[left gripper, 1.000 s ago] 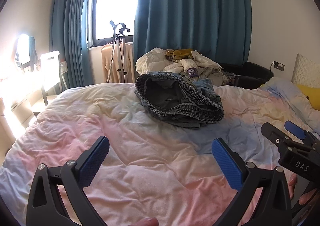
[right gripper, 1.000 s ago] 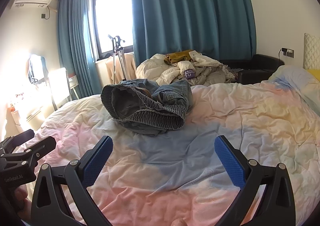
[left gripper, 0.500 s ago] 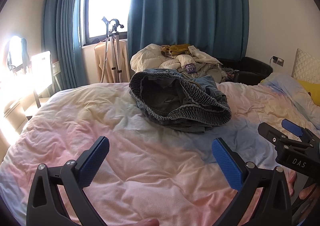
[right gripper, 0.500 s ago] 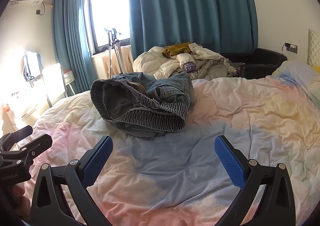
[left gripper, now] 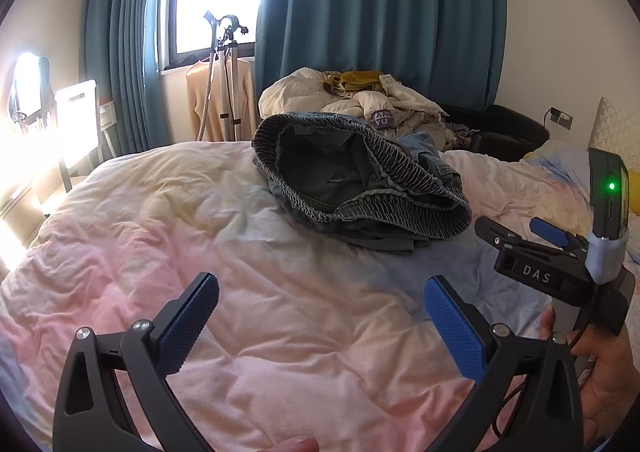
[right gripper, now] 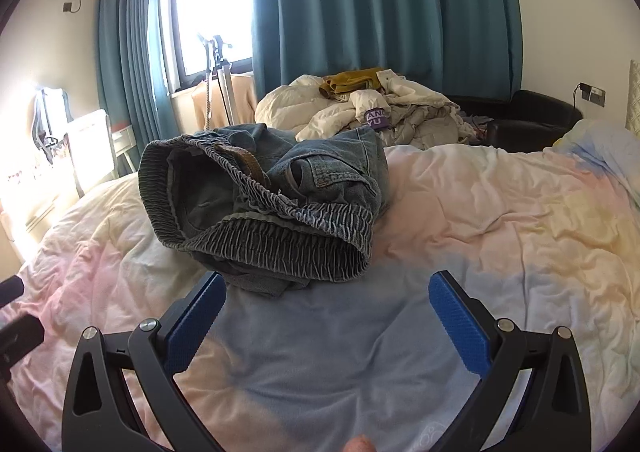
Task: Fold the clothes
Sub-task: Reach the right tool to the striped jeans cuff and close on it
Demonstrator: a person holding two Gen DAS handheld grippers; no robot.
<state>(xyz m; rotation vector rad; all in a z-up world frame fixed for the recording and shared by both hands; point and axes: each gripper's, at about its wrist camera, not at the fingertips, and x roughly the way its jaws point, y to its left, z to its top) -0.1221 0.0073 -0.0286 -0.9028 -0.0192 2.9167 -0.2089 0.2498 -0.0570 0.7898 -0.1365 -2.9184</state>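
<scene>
A crumpled pair of grey-blue denim shorts (left gripper: 360, 180) (right gripper: 260, 208) with an elastic waistband lies in a heap on the pastel pink, yellow and blue duvet (left gripper: 200, 236) (right gripper: 500, 220). My left gripper (left gripper: 320, 316) is open above the duvet, well short of the shorts, nothing between its blue pads. My right gripper (right gripper: 326, 312) is open too, its left pad close to the heap's near edge. In the left wrist view the right gripper (left gripper: 532, 240) shows at the right, held by a hand (left gripper: 600, 372).
A pile of cream and mustard clothes (left gripper: 360, 96) (right gripper: 368, 104) lies beyond the bed before teal curtains (right gripper: 380, 4). A tripod stand (left gripper: 224, 76) is by the window. A black armchair (right gripper: 532, 116) sits at the right, and a desk and chair (left gripper: 76, 120) at the left.
Both grippers have moved forward toward the shorts, which look larger and nearer. The right gripper now reaches further ahead in the left wrist view. Both stay open.
</scene>
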